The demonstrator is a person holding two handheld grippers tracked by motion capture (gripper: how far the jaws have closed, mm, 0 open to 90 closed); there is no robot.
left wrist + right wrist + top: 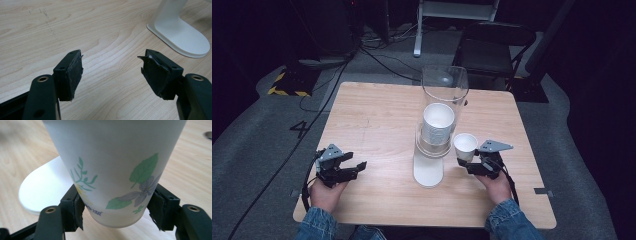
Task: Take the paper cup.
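Observation:
A white paper cup (465, 145) with a leaf and flower print (112, 170) is held upright just above the wooden table (377, 120). My right gripper (464, 162) (116, 212) is shut on its lower part, one jaw on each side. Left of the cup stands a cup dispenser: a clear tube (444, 85) with a stack of white cups (438, 122) over a white base (428, 172) (42, 187). My left gripper (357, 167) (111, 72) hovers open near the table's front left, with bare wood between its jaws. The dispenser base (182, 37) lies off to its right.
A black folding chair (492, 47) stands behind the table's far right corner. Cables (337, 75) run over the grey floor at the far left. Bare tabletop spreads across the left half and to the right of the cup.

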